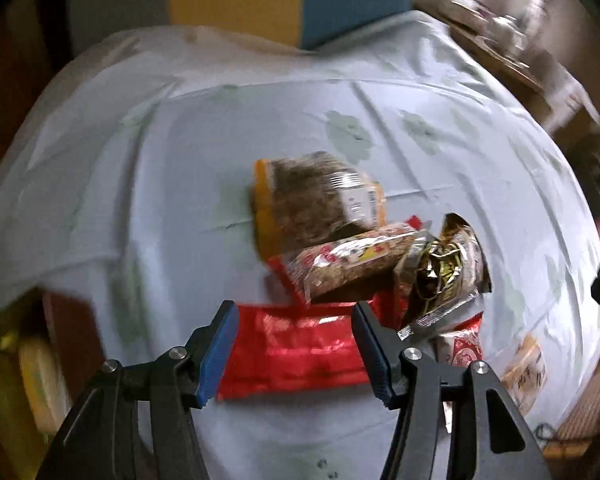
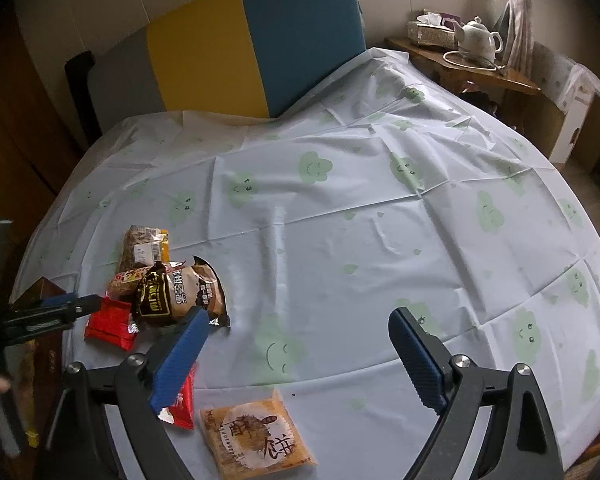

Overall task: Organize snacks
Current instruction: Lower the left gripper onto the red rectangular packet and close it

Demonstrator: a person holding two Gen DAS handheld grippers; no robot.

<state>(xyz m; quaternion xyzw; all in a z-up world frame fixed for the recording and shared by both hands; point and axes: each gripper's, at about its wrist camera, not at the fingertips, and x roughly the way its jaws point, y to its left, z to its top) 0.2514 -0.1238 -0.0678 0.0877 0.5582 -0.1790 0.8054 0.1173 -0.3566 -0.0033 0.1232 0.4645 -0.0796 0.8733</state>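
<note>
Over the table, left wrist view: I see my left gripper [image 1: 296,344] with jaws parted and nothing pressed between the blue pads; the flat red foil snack packet [image 1: 292,356] lies on the cloth below, framed by both fingers
Pile: beyond it the clear-and-orange bag of dark seeds [image 1: 312,196], the red-edged clear packet of brown bars [image 1: 352,264] and the crumpled gold-and-brown foil bag [image 1: 444,272] lean on one another; picture blurred, so fine contact I cannot tell
Cloth: pale blue plastic tablecloth with green smiling clouds [image 1: 180,160]
Right wrist view: my right gripper [image 2: 300,356] stands wide open and empty above bare cloth; the square orange pastry packet [image 2: 256,436] lies near my lower edge, apart from the pile; a small red packet [image 2: 182,404] sits half hidden behind one finger
Step, as I judge it: gathering loose snacks; left claw lined up on the red packet
Next move: lower, close on the packet's edges; foil may slip or buckle
</note>
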